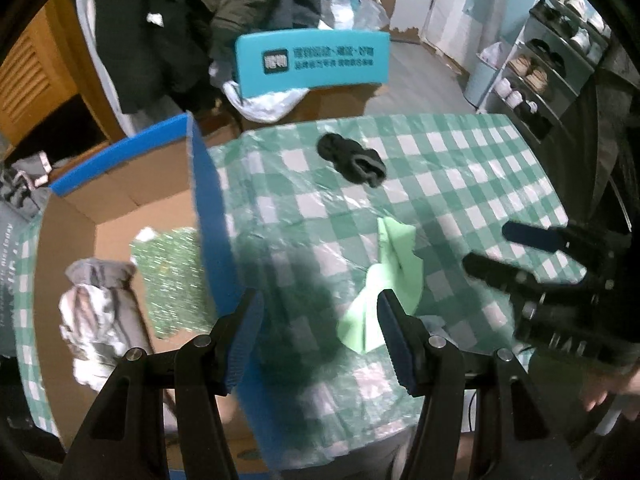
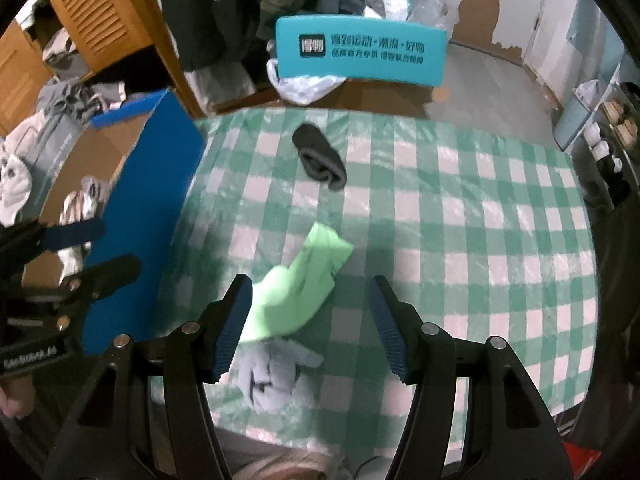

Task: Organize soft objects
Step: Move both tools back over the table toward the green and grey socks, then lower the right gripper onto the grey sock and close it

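We had both grippers, left (image 1: 320, 336) and right (image 2: 310, 326), spread apart and empty. Green cloth (image 2: 298, 284) lay crumpled on the checkered tablecloth (image 2: 460, 220), dark sock (image 2: 320, 156) further back, grey plush (image 2: 272, 376) nearest. Cloth looked light and limp; we judged a pinch on its bunched middle best. Plastic cover looked slick. Cardboard box (image 1: 120, 208) stood left, room cluttered.
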Available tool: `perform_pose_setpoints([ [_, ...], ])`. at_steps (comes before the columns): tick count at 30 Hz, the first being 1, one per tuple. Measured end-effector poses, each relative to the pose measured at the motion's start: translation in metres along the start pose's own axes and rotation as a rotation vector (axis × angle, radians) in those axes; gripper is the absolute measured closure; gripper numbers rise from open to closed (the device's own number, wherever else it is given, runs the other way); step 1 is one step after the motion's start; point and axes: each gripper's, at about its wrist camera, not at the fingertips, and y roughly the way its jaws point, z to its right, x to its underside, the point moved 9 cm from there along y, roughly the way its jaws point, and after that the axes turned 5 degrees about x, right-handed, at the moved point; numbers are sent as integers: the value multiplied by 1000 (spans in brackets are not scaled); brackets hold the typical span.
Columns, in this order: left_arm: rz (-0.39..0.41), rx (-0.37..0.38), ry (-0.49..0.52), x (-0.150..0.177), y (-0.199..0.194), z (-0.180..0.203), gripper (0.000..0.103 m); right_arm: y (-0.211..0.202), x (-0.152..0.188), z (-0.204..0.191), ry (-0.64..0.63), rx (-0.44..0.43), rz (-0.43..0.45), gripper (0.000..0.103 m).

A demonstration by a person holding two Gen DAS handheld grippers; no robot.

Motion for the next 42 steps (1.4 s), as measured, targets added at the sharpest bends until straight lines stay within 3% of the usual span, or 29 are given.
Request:
perform_pose_setpoints([
  [12,-71,12,-24,25,30,15,43,24,55,-7,-20,-64,-126,42],
  [28,-109,-1,-26,38,47,18,43,55,86,-29,-69,-106,-220,42],
  [30,-119,3,-32,40,50,18,43,59,89,-32,-77,-117,-232,46],
  [32,-126,4,-34,40,53,19,43,60,90,-34,-83,-131,-237,66],
  [35,-132,1,-32,39,56,19,43,59,90,-34,-86,-153,-239,81],
  [37,-137,1,-32,38,58,19,43,58,90,-32,-91,-140,-227,86],
  [42,-148,2,-41,36,63,19,43,53,80,-7,-42,-95,-192,88],
])
